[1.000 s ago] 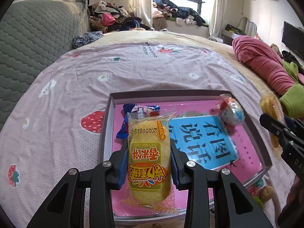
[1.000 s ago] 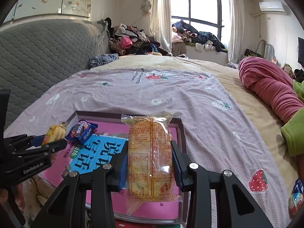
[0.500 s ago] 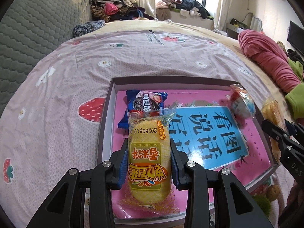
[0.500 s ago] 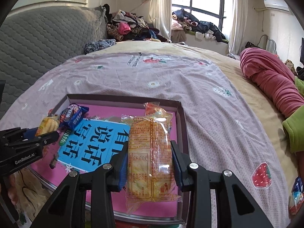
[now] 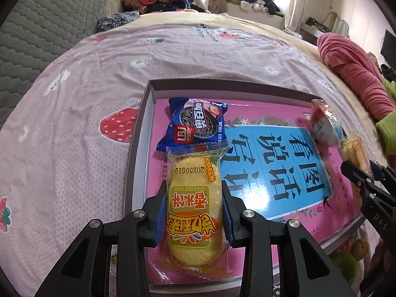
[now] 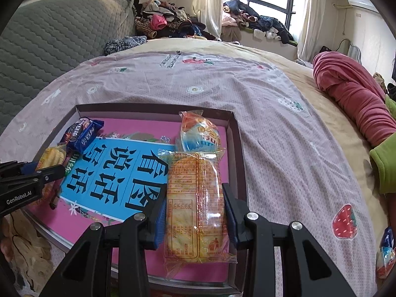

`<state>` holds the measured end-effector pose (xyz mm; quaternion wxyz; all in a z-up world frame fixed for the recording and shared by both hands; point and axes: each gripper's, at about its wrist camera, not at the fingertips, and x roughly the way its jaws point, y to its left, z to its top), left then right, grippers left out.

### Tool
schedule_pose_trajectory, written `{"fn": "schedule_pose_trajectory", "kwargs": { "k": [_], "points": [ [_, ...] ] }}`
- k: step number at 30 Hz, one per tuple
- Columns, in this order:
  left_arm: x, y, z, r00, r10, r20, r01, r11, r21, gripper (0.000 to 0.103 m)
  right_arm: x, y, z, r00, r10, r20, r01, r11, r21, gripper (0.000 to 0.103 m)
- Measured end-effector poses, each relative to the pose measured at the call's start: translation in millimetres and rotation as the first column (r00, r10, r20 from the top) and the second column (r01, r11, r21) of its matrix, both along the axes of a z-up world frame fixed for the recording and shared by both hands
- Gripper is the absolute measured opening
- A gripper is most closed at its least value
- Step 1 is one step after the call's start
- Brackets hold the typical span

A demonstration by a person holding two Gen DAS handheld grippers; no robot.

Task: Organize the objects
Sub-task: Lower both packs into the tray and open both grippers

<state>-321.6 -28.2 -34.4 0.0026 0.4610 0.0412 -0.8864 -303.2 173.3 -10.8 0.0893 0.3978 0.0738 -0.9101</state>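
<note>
Two snacks already lie in the shallow box point(image 5: 138, 133) on the bed: a blue cookie pack point(image 5: 198, 126) in its far-left corner and a round wrapped treat point(image 6: 200, 133) in its far-right corner. The left gripper point(image 5: 194, 208) pinches a yellow rice cracker pack point(image 5: 193, 208) over the box's left side; the right gripper point(image 6: 195, 210) pinches an orange cracker pack point(image 6: 195, 205) over its right side. Both remain to be set down. The box's middle is open; its raised walls sit close beside each gripper.

We see bright daylight from the window point(image 6: 267, 2) at the back, panes blown out white, soft faint shadows across the bed point(image 5: 74, 148), strong fisheye bending with black vignette corners, glare on the snack wrappers, near focus sharp, far clutter slightly soft
</note>
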Motion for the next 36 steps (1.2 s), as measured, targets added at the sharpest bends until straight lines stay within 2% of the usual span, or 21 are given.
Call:
{"fn": "schedule_pose_trajectory", "kwargs": {
  "k": [24, 29, 36],
  "points": [
    [-3, 4, -7, 1.000, -0.010, 0.021, 0.010, 1.000, -0.014, 0.040, -10, -2, -22, 0.996, -0.021, 0.088, 0.017, 0.999, 0.045, 0.040],
    [-3, 5, -7, 1.000, -0.004, 0.029, 0.004, 1.000, -0.023, 0.055, -10, -2, -22, 0.996, -0.026, 0.088, 0.022, 0.999, 0.047, 0.043],
    [-1, 3, -4, 0.999, 0.009, 0.042, -0.008, 0.999, -0.031, 0.065, -10, -3, -22, 0.995, -0.019, 0.094, 0.015, 0.999, 0.046, 0.049]
  ]
}}
